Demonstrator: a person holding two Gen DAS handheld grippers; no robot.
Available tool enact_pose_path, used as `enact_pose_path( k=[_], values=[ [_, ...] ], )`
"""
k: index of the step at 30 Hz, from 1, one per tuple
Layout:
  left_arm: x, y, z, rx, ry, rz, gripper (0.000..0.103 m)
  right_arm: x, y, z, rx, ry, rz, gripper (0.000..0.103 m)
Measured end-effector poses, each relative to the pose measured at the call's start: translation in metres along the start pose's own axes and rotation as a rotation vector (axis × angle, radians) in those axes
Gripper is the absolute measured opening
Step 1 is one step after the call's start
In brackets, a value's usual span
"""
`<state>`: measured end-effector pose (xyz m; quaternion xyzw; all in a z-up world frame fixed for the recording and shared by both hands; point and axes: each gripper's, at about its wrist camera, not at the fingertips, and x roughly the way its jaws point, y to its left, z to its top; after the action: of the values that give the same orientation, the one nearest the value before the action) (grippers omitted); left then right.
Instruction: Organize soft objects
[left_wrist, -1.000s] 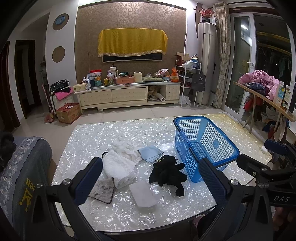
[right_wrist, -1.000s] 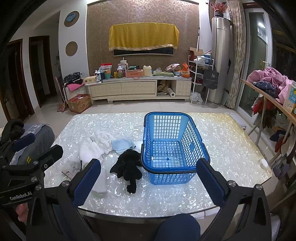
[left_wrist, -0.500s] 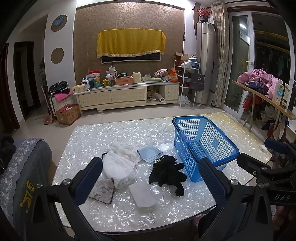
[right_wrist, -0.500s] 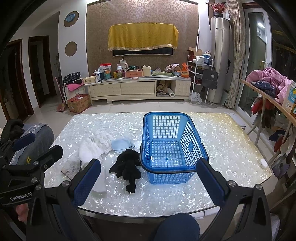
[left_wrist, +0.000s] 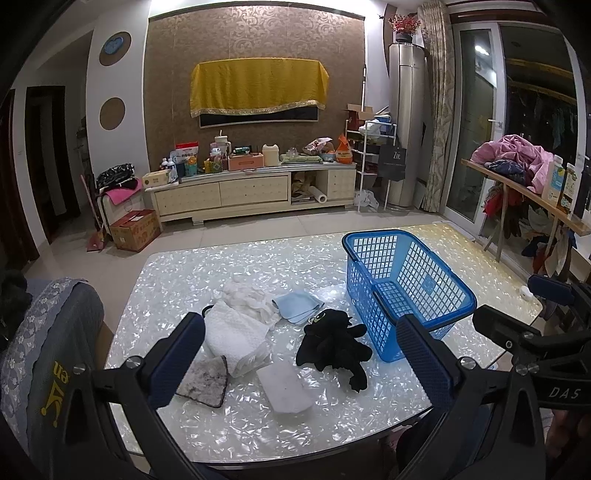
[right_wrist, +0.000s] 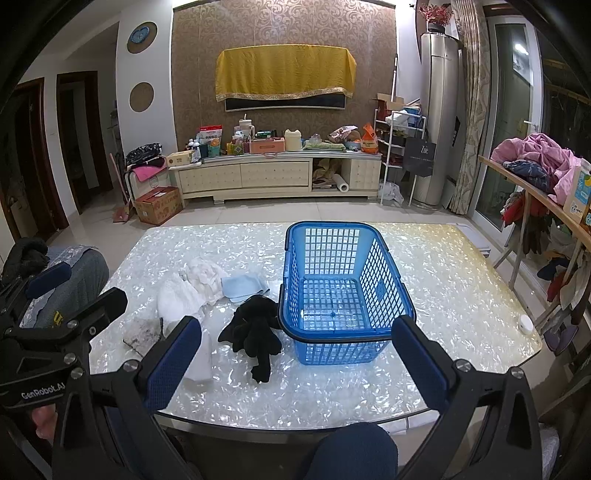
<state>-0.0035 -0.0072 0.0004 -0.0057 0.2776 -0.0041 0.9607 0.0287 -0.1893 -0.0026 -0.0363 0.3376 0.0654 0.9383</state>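
Left gripper (left_wrist: 301, 360): jaws stood wide apart, holding nothing, hovering over the near edge of the table (left_wrist: 207, 266).
Right gripper (right_wrist: 295, 354): likewise spread wide and empty, aimed at the near rim of the blue basket (right_wrist: 332, 280).
Basket: sat empty on the table's right half, open side up, nothing yet sorted into it.
Soft things: all lay loose on the table left of the basket. The black plush toy (left_wrist: 334, 345) sat just beside the basket's near corner; the folded light-blue cloth (left_wrist: 297, 306) lay behind it; the crumpled white cloth (left_wrist: 245, 299) and the white towel (left_wrist: 236, 334) overlapped further left; a dirty grey rag (left_wrist: 203, 380) touched the towel's near edge; a flat white pad (left_wrist: 284, 387) lay nearest the table's front.
Step in hand: by my reckoning, the first pick, nothing having been lifted.
Doing it well: the plush looked the easiest start, being closest to the basket. I would come down on its body, not a limb, so it did not dangle and catch the rim.
Risk: closing on the towel might drag the rag and the crumpled cloth along.
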Motion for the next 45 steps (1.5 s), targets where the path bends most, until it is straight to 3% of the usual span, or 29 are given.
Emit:
enact_pose_path(
  k=[45],
  values=[
    [-0.0018,-0.0059,0.0031,0.026,-0.006,-0.028,0.103,-0.0033,-0.0045,0.0061,0.002,-0.007,0.012,0.103]
  ],
)
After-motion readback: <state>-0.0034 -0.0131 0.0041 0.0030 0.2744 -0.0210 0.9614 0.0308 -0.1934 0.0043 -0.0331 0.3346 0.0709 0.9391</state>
